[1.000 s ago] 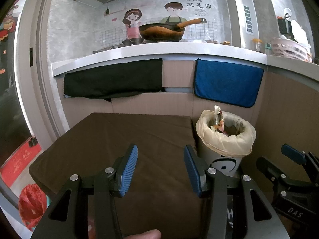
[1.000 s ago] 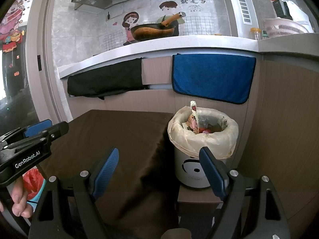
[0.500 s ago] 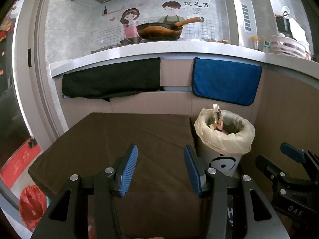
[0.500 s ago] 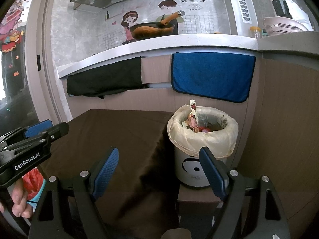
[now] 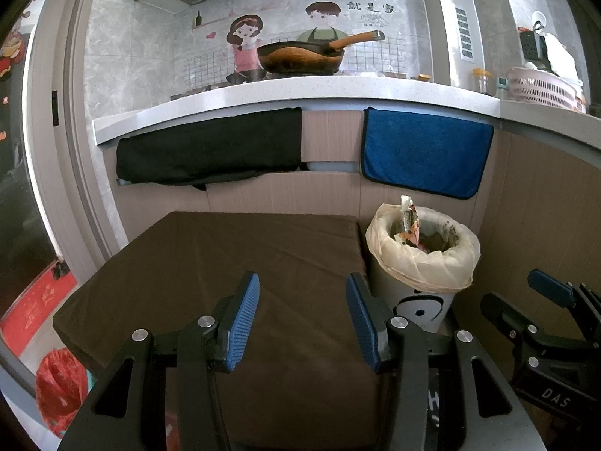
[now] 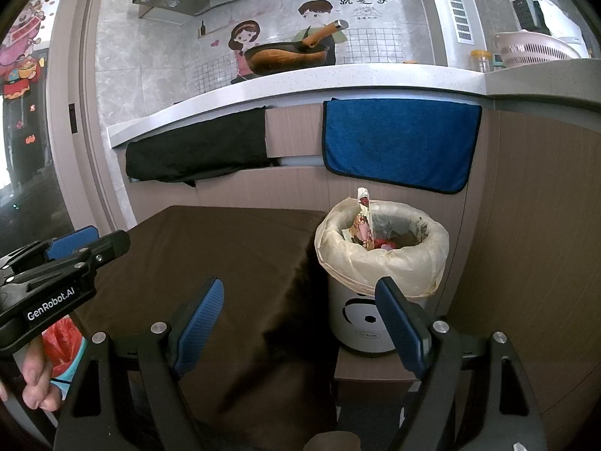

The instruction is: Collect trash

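A small white bin (image 5: pixel 422 259) (image 6: pixel 381 259) with a cream plastic liner stands on the floor to the right of a table under a brown cloth (image 5: pixel 233 263) (image 6: pixel 210 255). Wrappers (image 5: pixel 409 220) (image 6: pixel 362 221) stick up out of the bin. My left gripper (image 5: pixel 302 315) hovers open over the cloth's near right part, nothing between its blue pads. My right gripper (image 6: pixel 300 319) is open too, held over the table's right edge and the bin, with nothing in it. Each gripper shows at the edge of the other's view, the right one (image 5: pixel 541 300) and the left one (image 6: pixel 67 259).
A counter (image 5: pixel 300 94) runs behind, with a wok on it, a black cloth (image 5: pixel 210 150) and a blue towel (image 5: pixel 424 150) hanging from its edge. Wood panelling closes the right side. A red bag (image 5: pixel 60 383) lies on the floor at the lower left. A hand (image 6: pixel 35 379) grips the left tool.
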Available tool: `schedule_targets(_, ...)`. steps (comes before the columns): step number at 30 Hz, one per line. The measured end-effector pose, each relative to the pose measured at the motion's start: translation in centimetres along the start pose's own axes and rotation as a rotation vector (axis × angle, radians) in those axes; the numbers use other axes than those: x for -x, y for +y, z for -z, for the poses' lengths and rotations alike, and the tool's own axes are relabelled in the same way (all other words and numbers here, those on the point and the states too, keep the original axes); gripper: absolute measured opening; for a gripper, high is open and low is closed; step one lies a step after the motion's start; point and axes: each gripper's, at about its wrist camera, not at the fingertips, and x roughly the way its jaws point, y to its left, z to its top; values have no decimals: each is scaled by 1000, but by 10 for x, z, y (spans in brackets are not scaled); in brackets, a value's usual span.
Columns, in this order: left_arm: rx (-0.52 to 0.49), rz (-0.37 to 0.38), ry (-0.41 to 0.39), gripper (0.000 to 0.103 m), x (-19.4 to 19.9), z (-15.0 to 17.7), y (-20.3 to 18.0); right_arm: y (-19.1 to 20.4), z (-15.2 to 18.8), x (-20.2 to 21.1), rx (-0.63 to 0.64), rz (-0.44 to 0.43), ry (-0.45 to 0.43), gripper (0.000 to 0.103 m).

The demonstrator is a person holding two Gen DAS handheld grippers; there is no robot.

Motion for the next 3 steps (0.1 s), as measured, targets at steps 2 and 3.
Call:
schedule_targets(2, 0, 3, 3, 49, 0, 0, 1, 0, 0, 0, 1, 0, 0, 80)
schedule_targets(3, 0, 2, 6, 49, -1, 0, 0, 0, 0, 0, 0, 0, 0, 80)
